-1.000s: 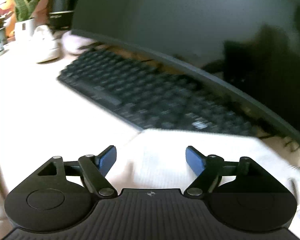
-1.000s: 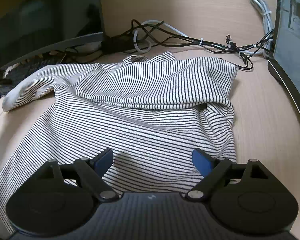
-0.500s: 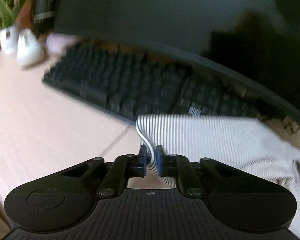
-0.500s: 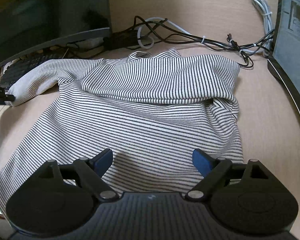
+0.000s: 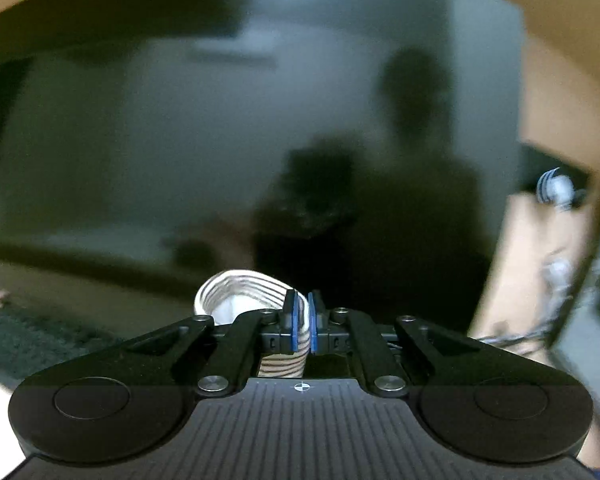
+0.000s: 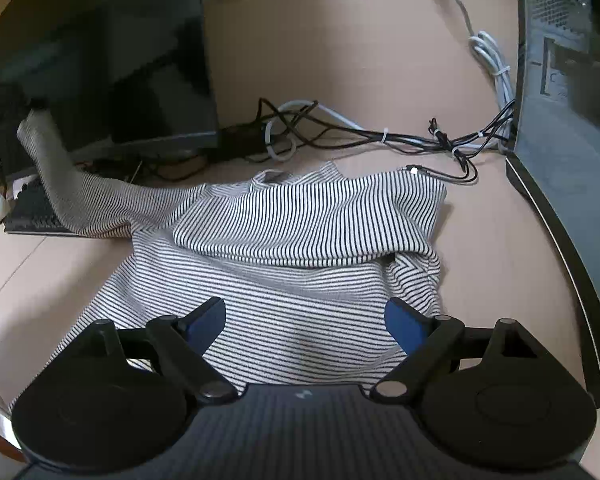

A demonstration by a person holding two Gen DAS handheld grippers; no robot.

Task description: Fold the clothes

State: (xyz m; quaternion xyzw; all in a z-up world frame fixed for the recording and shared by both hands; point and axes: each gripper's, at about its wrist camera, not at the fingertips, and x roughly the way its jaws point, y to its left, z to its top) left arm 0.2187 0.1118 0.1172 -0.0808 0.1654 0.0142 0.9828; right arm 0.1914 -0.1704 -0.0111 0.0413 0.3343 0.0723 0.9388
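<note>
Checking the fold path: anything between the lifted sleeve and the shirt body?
Nothing visible. The left gripper holds the sleeve up beside the monitor; the shirt body lies bare, the open right gripper above it.

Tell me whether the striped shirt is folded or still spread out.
Partly folded. The striped shirt has its top doubled over the body, while one sleeve is lifted off the desk, pinched in the left tongs.

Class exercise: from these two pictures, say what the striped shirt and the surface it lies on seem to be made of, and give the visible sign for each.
The black-and-white striped shirt: probably a soft, matte knit; it drapes in loose folds, and its sleeve curls limply where the left gripper pinches it.

The pale beige desk top: smooth and hard, likely laminate or painted board; flat, with even colour and no clear grain.
</note>
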